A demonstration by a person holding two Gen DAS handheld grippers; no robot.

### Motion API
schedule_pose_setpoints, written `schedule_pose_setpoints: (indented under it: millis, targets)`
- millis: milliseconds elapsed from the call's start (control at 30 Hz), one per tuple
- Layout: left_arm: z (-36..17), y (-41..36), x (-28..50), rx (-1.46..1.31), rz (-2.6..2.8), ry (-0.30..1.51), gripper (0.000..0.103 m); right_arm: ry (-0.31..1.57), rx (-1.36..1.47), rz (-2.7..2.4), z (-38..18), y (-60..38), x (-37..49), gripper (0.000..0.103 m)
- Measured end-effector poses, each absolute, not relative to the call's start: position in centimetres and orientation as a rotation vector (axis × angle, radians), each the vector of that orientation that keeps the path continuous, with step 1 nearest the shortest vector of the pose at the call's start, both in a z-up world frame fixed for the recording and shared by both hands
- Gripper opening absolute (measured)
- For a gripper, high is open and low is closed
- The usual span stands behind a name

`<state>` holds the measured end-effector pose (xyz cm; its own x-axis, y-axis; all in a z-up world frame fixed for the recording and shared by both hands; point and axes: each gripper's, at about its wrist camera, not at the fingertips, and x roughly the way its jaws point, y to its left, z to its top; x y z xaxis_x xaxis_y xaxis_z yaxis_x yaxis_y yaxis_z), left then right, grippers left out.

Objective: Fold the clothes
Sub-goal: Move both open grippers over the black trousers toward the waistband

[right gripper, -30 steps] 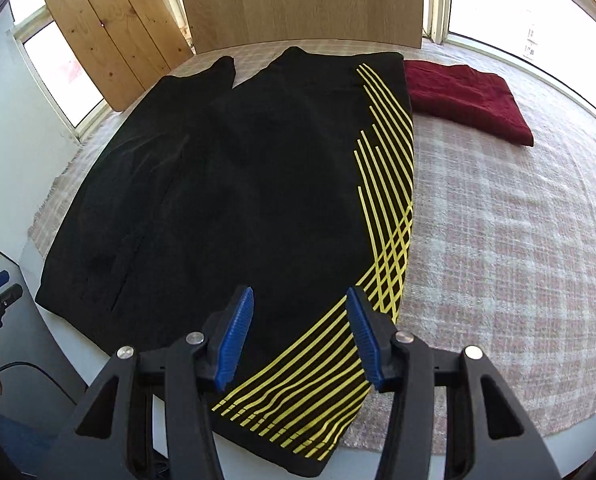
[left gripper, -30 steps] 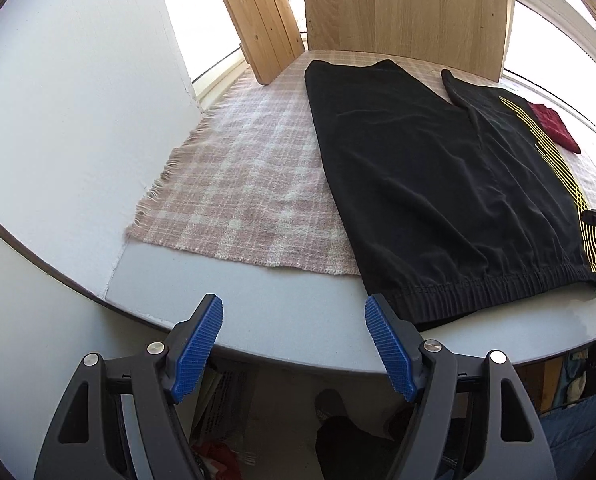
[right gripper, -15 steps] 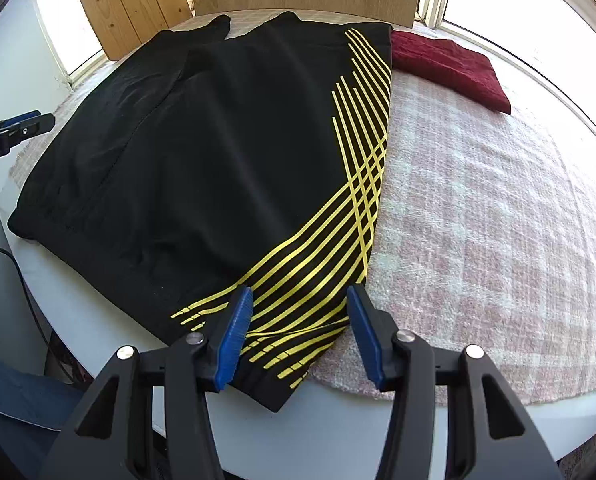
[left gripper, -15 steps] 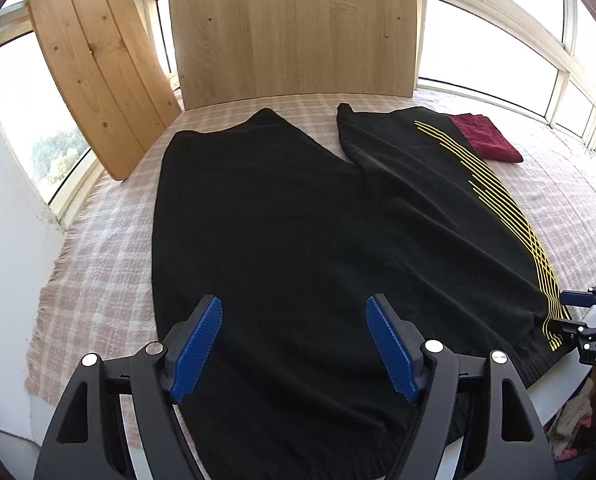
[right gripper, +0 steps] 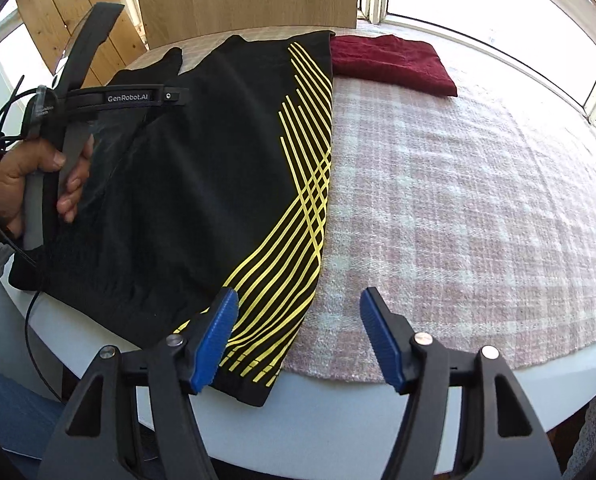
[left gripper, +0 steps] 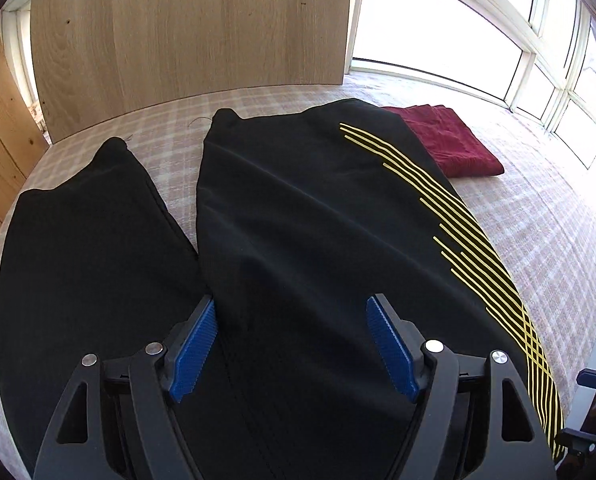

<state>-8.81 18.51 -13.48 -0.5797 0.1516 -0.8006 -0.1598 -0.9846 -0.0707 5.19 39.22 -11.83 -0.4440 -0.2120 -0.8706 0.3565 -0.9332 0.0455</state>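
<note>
1. Underneath, a pink-and-white checked woven cloth [right gripper: 457, 200] covers the table.
2. Black shorts with yellow stripes [left gripper: 317, 240] lie flat on it.
3. Folded dark red cloth [right gripper: 389, 62] touches their far corner.
4. Left gripper [left gripper: 292, 344] hovers over the shorts, jaws apart.
5. Right gripper [right gripper: 298, 340] gapes above their striped edge.

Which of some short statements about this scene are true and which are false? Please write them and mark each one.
1. The black shorts with yellow stripes lie spread flat on the pink checked blanket. True.
2. The folded dark red cloth lies on top of the shorts. False: it lies on the blanket beside their far striped corner.
3. The right gripper is open and holds nothing. True.
4. The left gripper is shut on the waistband. False: its jaws stand wide apart over the black fabric.
5. The yellow stripes run along the shorts' left leg. False: they run down the right side, next to the bare blanket.
</note>
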Motion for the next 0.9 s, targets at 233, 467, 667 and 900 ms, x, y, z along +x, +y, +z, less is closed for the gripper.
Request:
schedule_pose_setpoints:
  millis: [233,467,667,900]
  targets:
    - [-12.2,18.0,-6.7,-1.284,2.673,0.011,0.074,0.209,1.178,-2.437,-8.9,36.5,-2.3,0.064]
    - [-10.2,11.0,0.5,-1.366,2.886,-0.205,0.075,0.191,1.219,-2.254,-11.3,31.5,-15.1,0.064]
    - [-12.0,8.2,5.0,-1.525,2.963,-0.344,0.075,0.199,1.347,-2.286,-14.0,33.2,-19.8,0.064]
    - [-9.3,5.3,6.7,-1.558,3.085,-0.318,0.075,0.241,1.262,-2.234,-13.4,33.8,-18.3,0.063]
